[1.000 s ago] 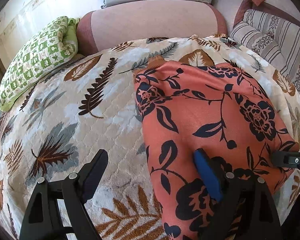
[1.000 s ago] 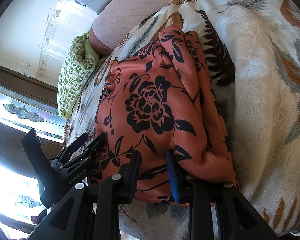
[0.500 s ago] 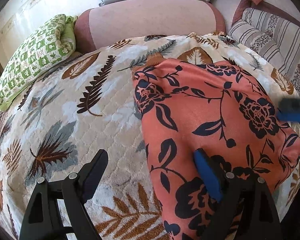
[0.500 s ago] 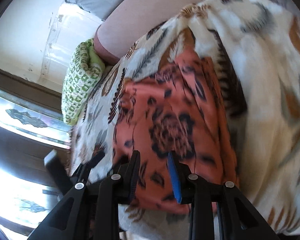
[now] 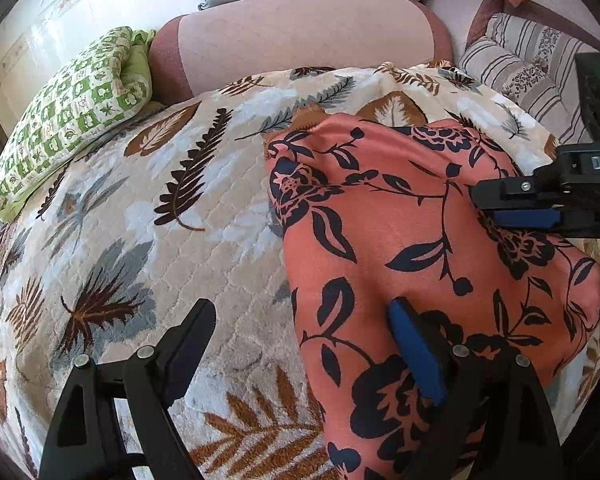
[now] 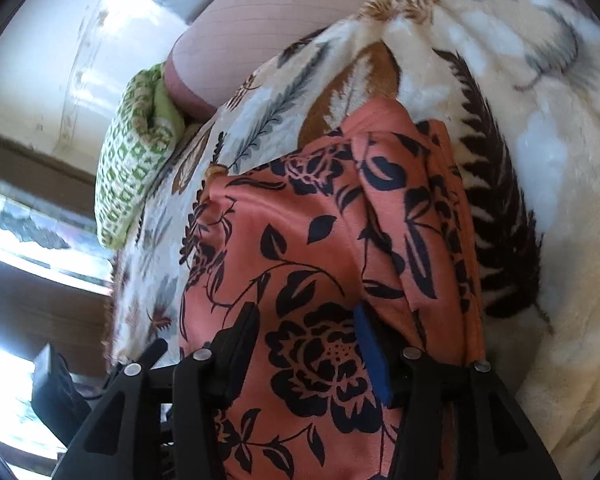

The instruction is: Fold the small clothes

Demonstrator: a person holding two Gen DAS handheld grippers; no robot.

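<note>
An orange garment with a dark floral print [image 5: 412, 232] lies folded on the leaf-patterned blanket [image 5: 140, 240]. My left gripper [image 5: 300, 344] is open wide at the garment's near left edge, its blue-padded right finger resting on the cloth and its left finger over the blanket. My right gripper [image 6: 306, 332] is open over the garment [image 6: 312, 248], holding nothing. It also shows in the left wrist view [image 5: 540, 204], reaching in from the right above the cloth.
A green checked pillow [image 5: 68, 116] lies at the far left. A pink bolster [image 5: 300, 36] runs along the back, with a striped cushion [image 5: 532, 64] at the far right. A wall and window [image 6: 28, 216] lie left of the bed.
My right gripper has opened wider and moved up over the garment's right side, further toward the middle. The left gripper has stayed in place, open.
</note>
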